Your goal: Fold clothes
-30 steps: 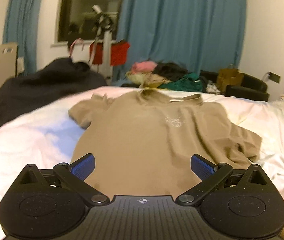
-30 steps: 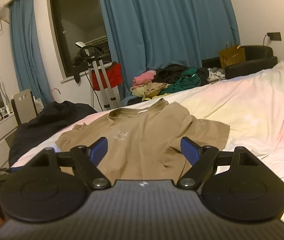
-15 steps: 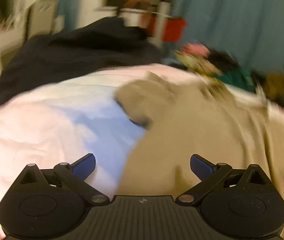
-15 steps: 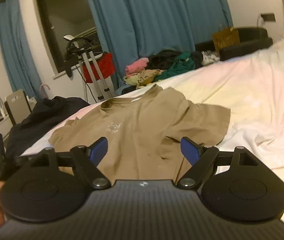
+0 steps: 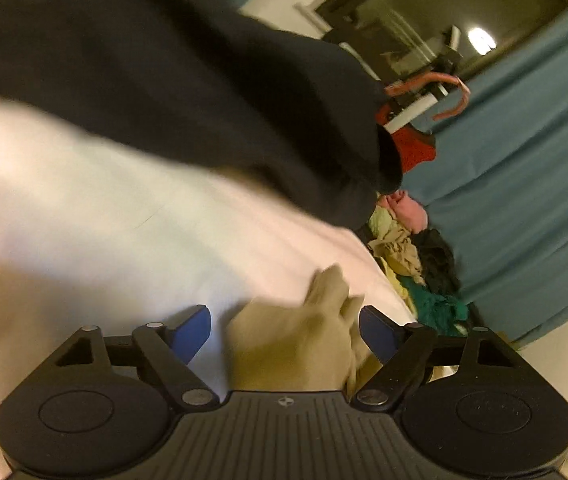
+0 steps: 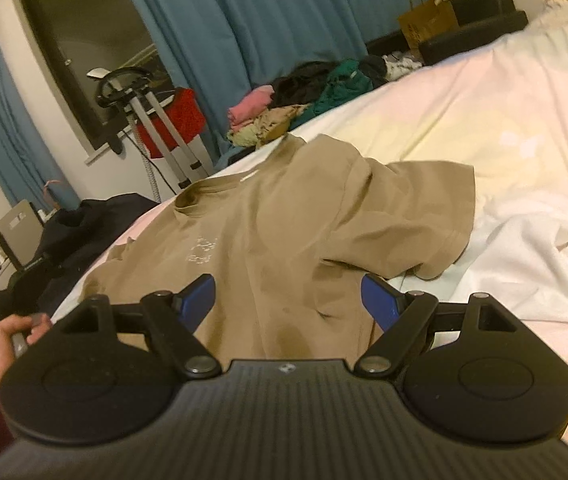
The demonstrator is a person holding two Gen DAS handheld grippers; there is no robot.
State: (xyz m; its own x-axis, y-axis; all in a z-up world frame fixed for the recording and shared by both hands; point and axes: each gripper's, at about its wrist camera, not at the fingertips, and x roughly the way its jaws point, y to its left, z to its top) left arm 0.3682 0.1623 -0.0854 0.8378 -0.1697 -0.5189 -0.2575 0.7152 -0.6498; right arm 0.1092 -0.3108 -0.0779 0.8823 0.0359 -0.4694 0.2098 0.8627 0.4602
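Observation:
A tan T-shirt [image 6: 275,232] lies spread face up on the pale bed sheet [image 6: 504,140], collar toward the far edge, its right sleeve rumpled. My right gripper [image 6: 288,300] hovers open over the shirt's lower half, nothing between its blue fingers [image 6: 197,296]. In the tilted, blurred left wrist view, my left gripper [image 5: 284,330] is open with the shirt's bunched left sleeve [image 5: 308,336] lying between its jaws. A hand [image 6: 7,332] holds the left gripper's handle at the bed's left side.
A black garment [image 5: 163,80] is heaped on the bed's left edge. A pile of pink, green and dark clothes [image 6: 304,96] sits beyond the far edge, by blue curtains [image 6: 263,20]. A metal stand with red fabric [image 6: 167,120] stands near the window.
The left gripper swung left and rolled sideways, coming down at the shirt's left sleeve. The right gripper moved a little closer over the shirt.

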